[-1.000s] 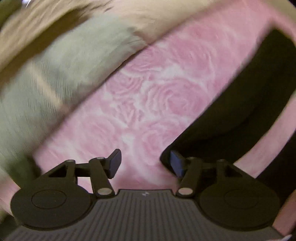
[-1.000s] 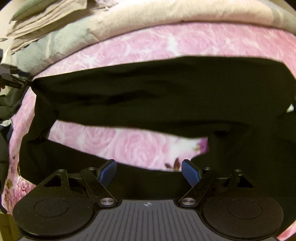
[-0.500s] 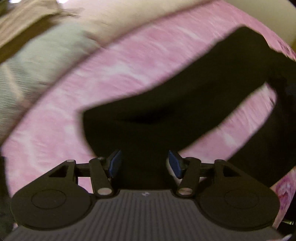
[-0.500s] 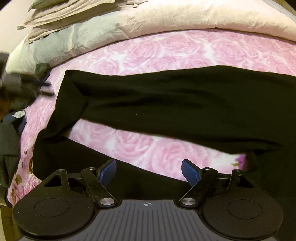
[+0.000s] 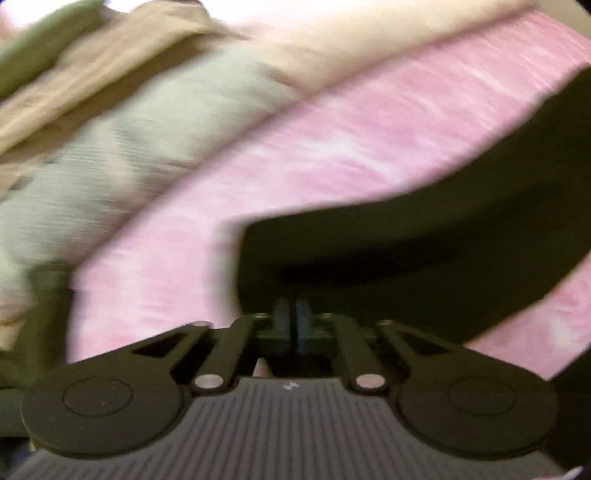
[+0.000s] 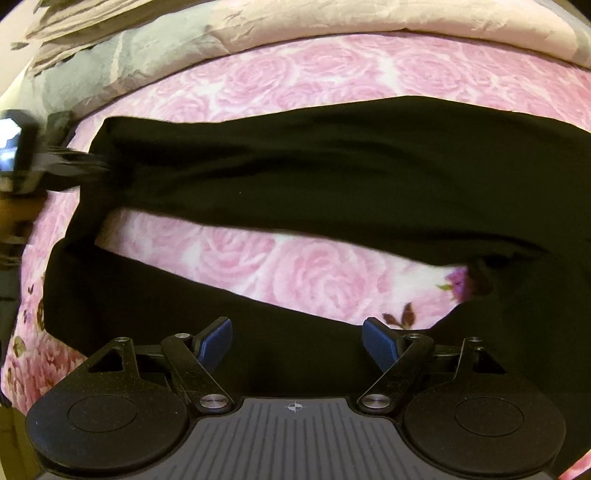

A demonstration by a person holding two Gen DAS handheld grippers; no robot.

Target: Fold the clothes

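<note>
Fabric was the whole matter here: a black garment (image 6: 332, 166), likely trousers by its two long limbs, lay spread across the pink rose-patterned bed sheet (image 6: 303, 269), with a heap of grey and beige bedding (image 6: 258, 29) piled along the far edge. The left claw (image 5: 294, 325) was clenched on the end of the farther limb, its blue pads pressed together with black cloth running straight away from them; in the right wrist view that same claw showed at the far left, blurred, at the limb's tip. The right claw (image 6: 297, 341) was released, fingers wide apart, hovering over the nearer limb, which ran beneath it and out to both sides. The garment's long axis lay crosswise to the right claw, from the left claw's end over to the joined part at the right, where the two limbs met in a dark mass. A strip of sheet showed between the limbs, so they were apart along most of their length. By my judgement the left claw, already gripping, was the one placed to carry the far limb toward the near one, the fold line running along that same crosswise axis, while the right claw sat nearest the lower limb and could pin or take it; the left view was too smeared to tell more
</note>
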